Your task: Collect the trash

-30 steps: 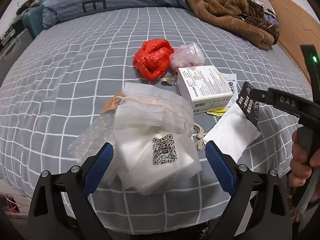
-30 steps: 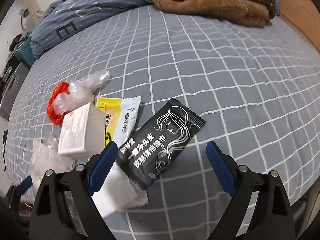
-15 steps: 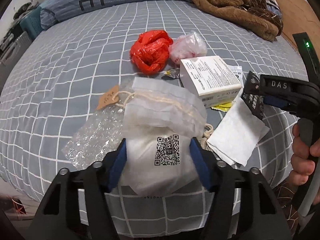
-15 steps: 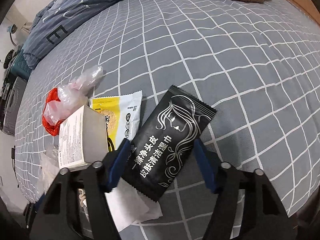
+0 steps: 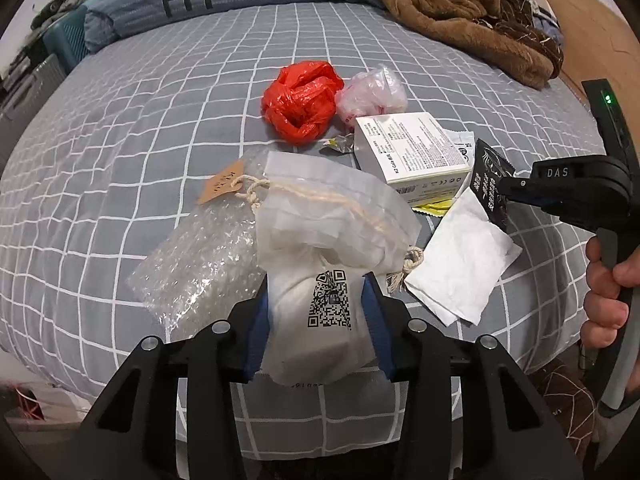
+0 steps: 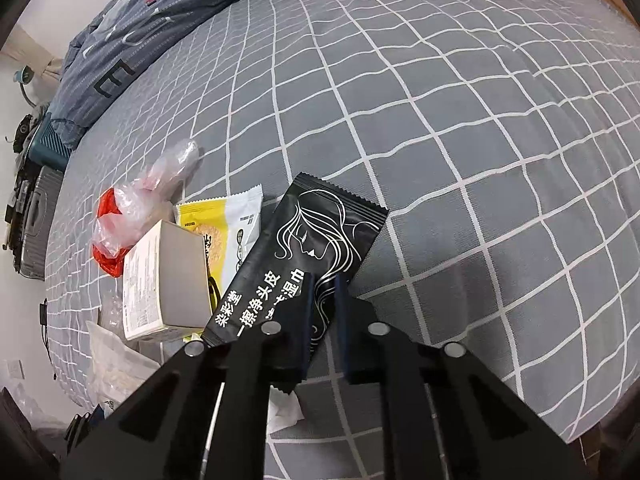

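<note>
Two grippers working the bed [image 5: 160, 92] here: left gripper [image 5: 322, 312] jaws closing on the white QR-code pouch [image 5: 320, 280] near the edge. Right gripper [image 6: 322, 304] jaws closing, pinching the black wipe packet [image 6: 316, 236] beside the white box [image 6: 168, 280].

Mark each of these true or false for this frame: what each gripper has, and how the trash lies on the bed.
1. The left gripper has the white pouch between its jaws. True; they are closing on it.
2. The right gripper pinches the red bag. False: the black sachet.
3. The white box lies beside the red bag. True.
4. The brown blanket covers the trash. False: it lies far off.
</note>
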